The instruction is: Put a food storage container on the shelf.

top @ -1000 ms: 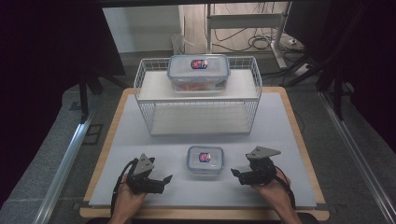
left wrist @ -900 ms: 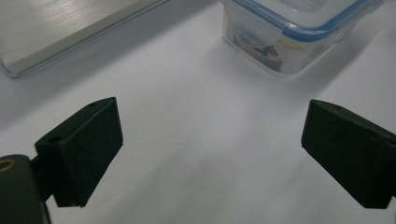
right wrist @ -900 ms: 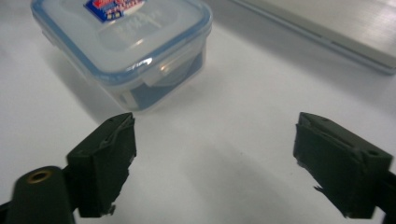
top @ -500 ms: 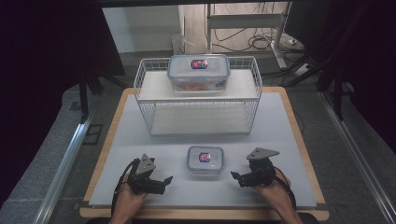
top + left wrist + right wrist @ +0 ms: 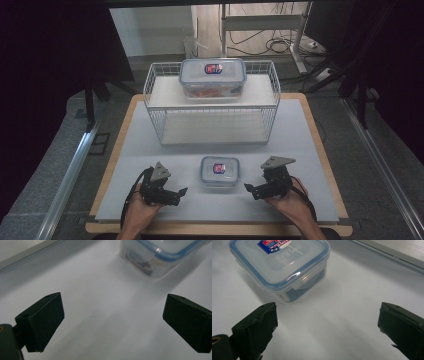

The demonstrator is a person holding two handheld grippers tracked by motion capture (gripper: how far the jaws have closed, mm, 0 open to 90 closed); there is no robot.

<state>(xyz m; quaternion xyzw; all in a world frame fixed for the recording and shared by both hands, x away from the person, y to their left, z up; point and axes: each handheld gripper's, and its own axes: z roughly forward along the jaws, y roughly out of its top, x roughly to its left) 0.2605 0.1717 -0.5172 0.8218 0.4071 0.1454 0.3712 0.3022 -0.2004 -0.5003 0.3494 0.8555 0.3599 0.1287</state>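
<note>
The small container (image 5: 219,172) sits between the left gripper (image 5: 181,192) and right gripper (image 5: 248,188), untouched; both hands rest low, the left's jaws apart, the right's just opened wider on nothing.

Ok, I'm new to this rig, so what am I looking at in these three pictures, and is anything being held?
A person holds a left hand-held gripper and a right hand-held gripper. The high view looks down on the white table; the other two ride on the grippers, looking along their black jaws. Between the grippers sits a small clear plastic box with a blue-rimmed lid. Behind it, a white wire rack carries a larger clear lidded box. Nothing is held: both grippers are open, and the right one's jaws have just been opening.
</note>
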